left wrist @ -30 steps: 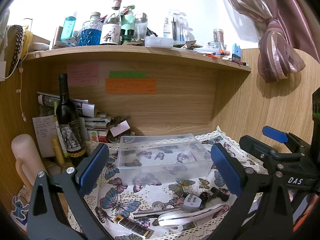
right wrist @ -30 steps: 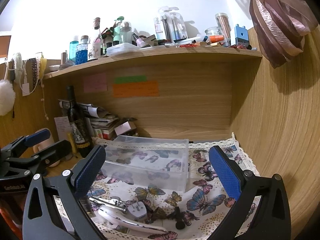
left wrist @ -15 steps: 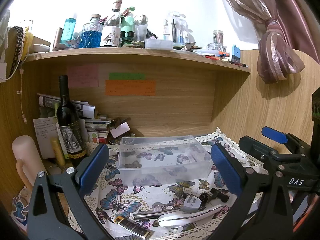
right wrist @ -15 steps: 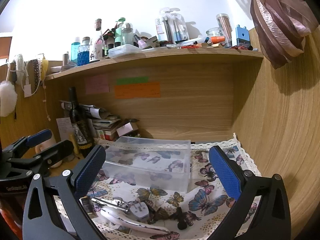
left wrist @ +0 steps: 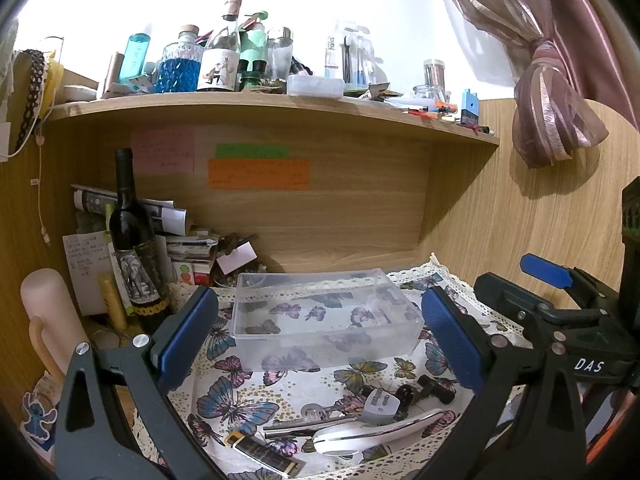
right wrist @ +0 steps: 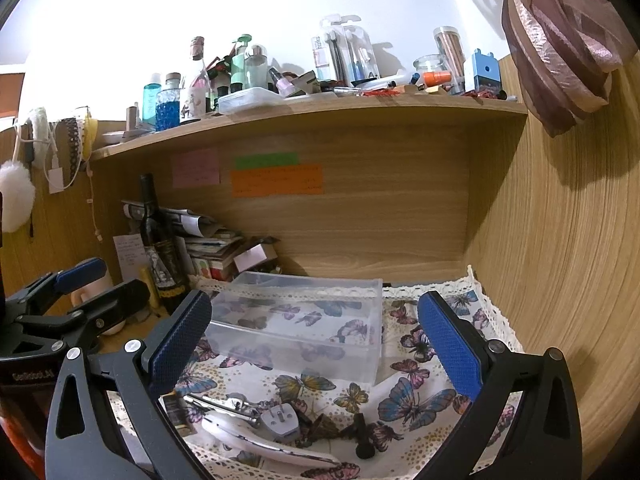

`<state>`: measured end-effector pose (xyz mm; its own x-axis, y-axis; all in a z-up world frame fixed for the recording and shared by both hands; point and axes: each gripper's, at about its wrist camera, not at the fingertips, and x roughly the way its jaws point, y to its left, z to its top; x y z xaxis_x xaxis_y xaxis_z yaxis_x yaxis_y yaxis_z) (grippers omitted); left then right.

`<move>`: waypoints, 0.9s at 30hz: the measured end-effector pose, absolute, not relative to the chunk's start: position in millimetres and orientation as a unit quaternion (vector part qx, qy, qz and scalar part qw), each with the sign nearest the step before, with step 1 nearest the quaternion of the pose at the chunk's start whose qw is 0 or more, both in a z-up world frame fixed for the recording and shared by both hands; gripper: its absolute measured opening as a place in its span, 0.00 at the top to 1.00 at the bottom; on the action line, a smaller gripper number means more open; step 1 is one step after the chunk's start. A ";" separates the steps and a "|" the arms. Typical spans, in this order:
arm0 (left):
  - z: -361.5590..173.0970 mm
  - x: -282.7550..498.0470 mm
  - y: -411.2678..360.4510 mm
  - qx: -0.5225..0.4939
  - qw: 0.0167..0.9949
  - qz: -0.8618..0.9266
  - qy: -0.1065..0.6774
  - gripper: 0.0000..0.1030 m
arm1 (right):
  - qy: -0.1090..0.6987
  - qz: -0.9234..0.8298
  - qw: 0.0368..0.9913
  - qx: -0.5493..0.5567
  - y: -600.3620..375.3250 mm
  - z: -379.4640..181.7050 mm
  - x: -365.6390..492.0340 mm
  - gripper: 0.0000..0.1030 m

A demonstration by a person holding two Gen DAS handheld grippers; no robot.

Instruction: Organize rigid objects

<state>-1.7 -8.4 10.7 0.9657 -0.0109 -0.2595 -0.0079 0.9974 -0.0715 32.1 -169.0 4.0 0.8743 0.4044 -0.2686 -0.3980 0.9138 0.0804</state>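
Jaws of both grippers, left gripper (left wrist: 320, 336) and right gripper (right wrist: 316, 336), are held wide, empty, framing the clear bin (left wrist: 324, 316); small items (left wrist: 360, 420) are judged awaiting transfer.

Your left hand-held gripper (left wrist: 320, 336): black frame with triangular cut-outs, silver screws, blue textured pads (left wrist: 188, 336). Your right hand-held gripper (right wrist: 316, 340): same black frame, silver screws, blue knurled pads (right wrist: 448, 344). Its side, seen from the left wrist, carries white "DAS" lettering and a blue lever.
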 end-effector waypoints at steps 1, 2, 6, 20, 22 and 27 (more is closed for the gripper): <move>10.6 -1.3 -8.4 -0.036 0.991 -0.001 0.131 0.00 | 0.140 0.206 0.968 0.011 -168.9 4.2 32.0 0.00; 10.2 -1.3 -8.2 -0.037 0.991 -0.002 0.132 0.00 | 0.140 0.205 0.969 0.011 -169.3 3.8 32.3 0.00; 8.7 0.3 -6.7 -0.042 0.990 -0.004 0.137 0.00 | 0.142 0.207 0.968 0.011 -169.8 2.7 33.3 0.00; -4.0 11.5 -0.3 -0.038 0.987 0.008 0.154 0.16 | 0.168 0.196 0.966 0.002 -171.6 -10.2 47.9 0.02; -8.6 17.0 7.7 -0.044 0.984 0.014 0.171 0.18 | 0.186 0.199 0.962 0.003 -174.3 -16.3 54.7 0.09; -32.4 26.9 33.6 -0.056 0.972 0.046 0.222 0.27 | 0.230 0.192 0.954 0.008 -188.5 -33.7 68.5 0.16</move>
